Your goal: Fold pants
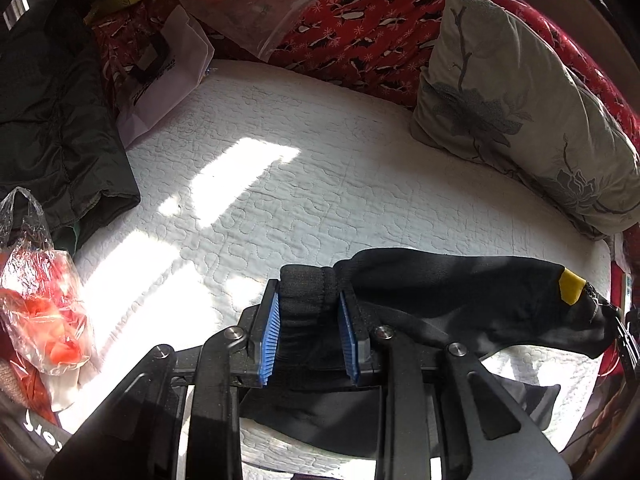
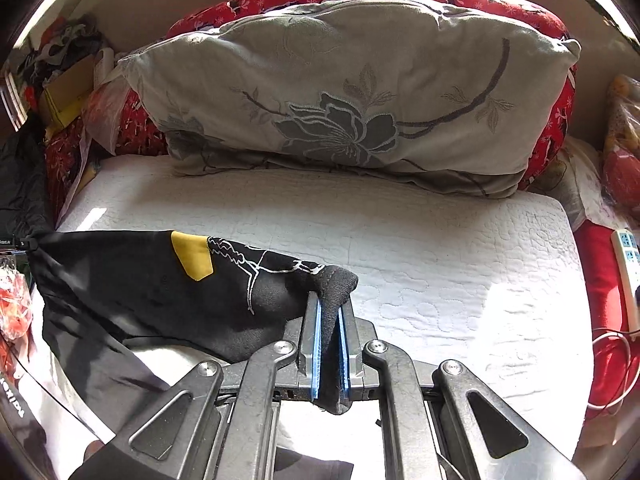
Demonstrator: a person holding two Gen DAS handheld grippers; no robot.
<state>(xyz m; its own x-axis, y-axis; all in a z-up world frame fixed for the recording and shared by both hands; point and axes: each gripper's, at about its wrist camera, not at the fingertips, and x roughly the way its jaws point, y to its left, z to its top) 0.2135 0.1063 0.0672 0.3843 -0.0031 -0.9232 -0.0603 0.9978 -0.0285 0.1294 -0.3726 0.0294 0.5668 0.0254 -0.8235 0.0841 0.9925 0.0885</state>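
The black pants [image 1: 460,300] with a yellow patch [image 1: 570,286] hang stretched between my two grippers above the white quilted bed [image 1: 280,184]. My left gripper [image 1: 308,304] is shut on a thick bunched end of the black fabric between its blue pads [image 1: 270,340]. In the right wrist view the pants [image 2: 152,296] show a yellow patch [image 2: 192,256] and white line print. My right gripper [image 2: 330,316] is shut tight on another corner of the pants. The lower part of the pants droops under both grippers.
A grey flowered pillow [image 2: 352,92] leans on a red flowered cushion [image 1: 360,32] at the back. A dark green garment [image 1: 52,132], a white bag [image 1: 160,72] and a clear bag of red things [image 1: 40,312] lie left. A power strip [image 2: 628,256] lies right.
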